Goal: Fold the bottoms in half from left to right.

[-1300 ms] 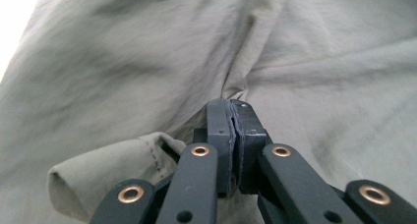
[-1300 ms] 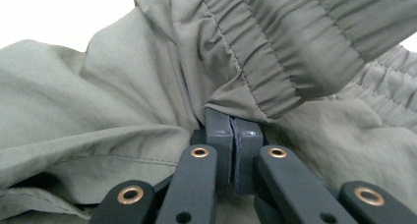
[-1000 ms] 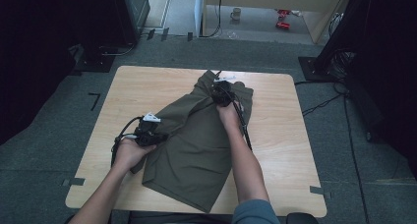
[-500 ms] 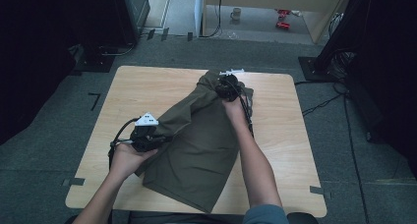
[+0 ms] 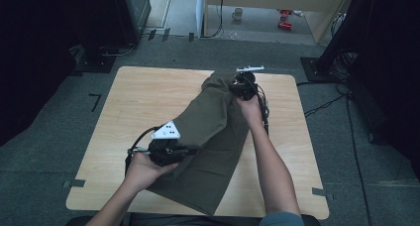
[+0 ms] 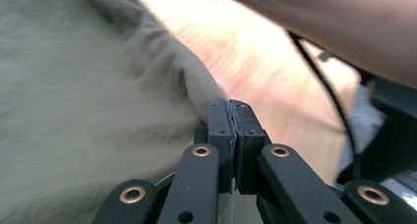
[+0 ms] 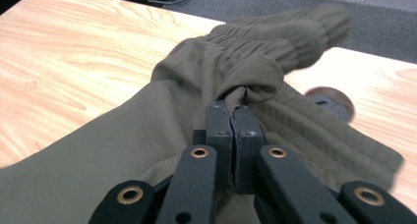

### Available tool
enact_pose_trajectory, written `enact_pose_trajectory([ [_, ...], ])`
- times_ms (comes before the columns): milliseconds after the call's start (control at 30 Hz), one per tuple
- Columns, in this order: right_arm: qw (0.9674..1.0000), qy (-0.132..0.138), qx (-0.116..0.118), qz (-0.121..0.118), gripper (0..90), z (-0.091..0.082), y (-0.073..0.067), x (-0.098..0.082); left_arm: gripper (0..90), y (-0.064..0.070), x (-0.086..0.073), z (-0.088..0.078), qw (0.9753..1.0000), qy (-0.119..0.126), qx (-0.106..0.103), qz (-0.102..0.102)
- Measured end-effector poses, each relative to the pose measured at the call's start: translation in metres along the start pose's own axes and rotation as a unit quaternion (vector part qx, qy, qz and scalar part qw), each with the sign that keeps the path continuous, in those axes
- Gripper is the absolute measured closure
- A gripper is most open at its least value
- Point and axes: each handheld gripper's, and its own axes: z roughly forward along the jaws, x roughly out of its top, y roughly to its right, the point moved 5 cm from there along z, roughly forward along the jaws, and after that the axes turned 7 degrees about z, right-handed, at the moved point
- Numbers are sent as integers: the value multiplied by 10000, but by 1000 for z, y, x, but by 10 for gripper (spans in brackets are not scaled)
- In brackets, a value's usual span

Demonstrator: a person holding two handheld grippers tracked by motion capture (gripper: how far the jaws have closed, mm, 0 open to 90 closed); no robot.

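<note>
High view: a light wooden table with rounded corners stands on grey carpet; dark curtains close the room at 9 and 3 o'clock, and a mug sits on the floor at 12 o'clock. An olive-green garment lies across the table from its far edge at 12 o'clock toward the near edge at 6 o'clock. Left gripper, at 7 o'clock: jaws fully closed, pinching the garment's side edge, as the left gripper view confirms. Right gripper, at 12 o'clock: jaws likewise pressed together, clamping a bunched fold near the gathered waistband, seen in the right gripper view.
</note>
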Motion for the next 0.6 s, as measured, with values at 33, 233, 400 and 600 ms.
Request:
enact_pose_trajectory([
  [33, 10000, -32, -14, 1, 883, -3, 3, -1, 893, 5, 1, 3, 10000, -7, -37, 66],
  [233, 9997, -153, -163, 129, 868, -9, 30, -17, 892, 20, -6, 27, 9995, -185, -236, 137],
  [400, 9982, -413, -268, 339, 863, 1, 48, -38, 891, 31, -16, 48, 9984, -362, -419, 152],
  [600, 9966, -591, -481, 311, 860, 12, 58, -57, 888, 36, -26, 69, 9975, -458, -529, 121],
])
